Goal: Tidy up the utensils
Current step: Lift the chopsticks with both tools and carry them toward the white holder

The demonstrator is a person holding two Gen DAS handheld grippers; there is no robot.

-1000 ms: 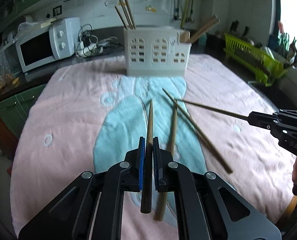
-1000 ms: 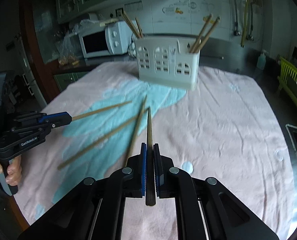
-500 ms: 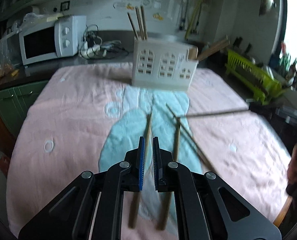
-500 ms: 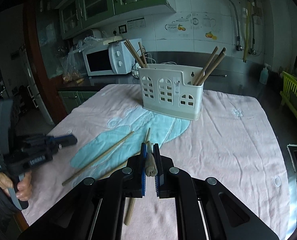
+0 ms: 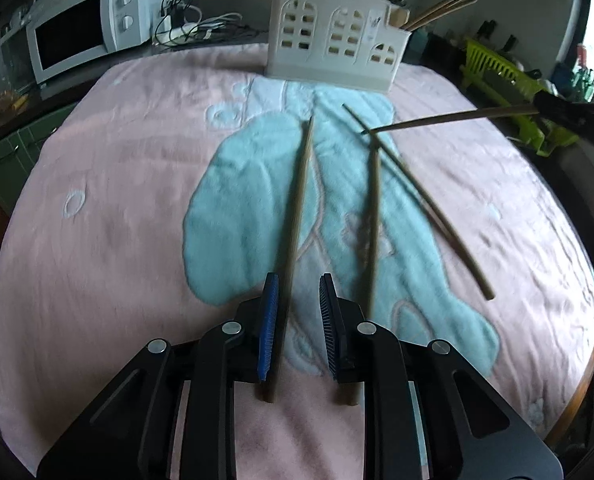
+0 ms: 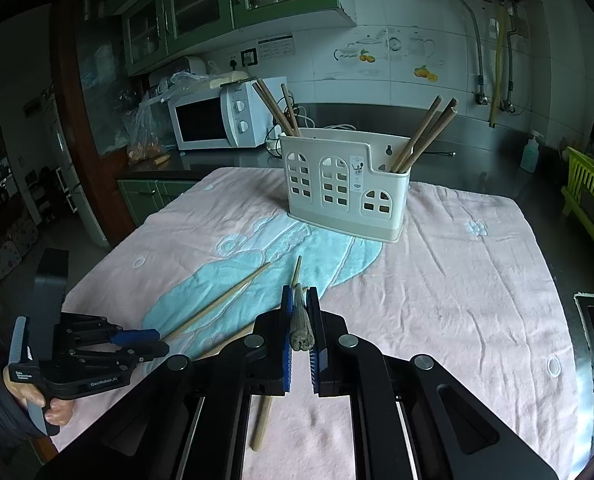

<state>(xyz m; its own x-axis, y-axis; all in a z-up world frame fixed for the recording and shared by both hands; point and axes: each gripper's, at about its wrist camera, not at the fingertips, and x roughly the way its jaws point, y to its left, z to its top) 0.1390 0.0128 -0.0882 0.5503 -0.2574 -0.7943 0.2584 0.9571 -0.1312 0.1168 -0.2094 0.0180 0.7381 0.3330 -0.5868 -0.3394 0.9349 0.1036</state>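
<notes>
Left gripper (image 5: 295, 312) jaws were opening around a chopstick (image 5: 299, 196) lying on the towel (image 5: 109, 208); right gripper (image 6: 299, 320) clamped another chopstick (image 6: 300, 326).

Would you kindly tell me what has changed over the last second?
The left gripper dropped toward the towel and its fingers are opening around the chopstick they had clamped. The right gripper lifted its chopstick off the towel, still shut on it. The caddy and two loose chopsticks stayed put.
</notes>
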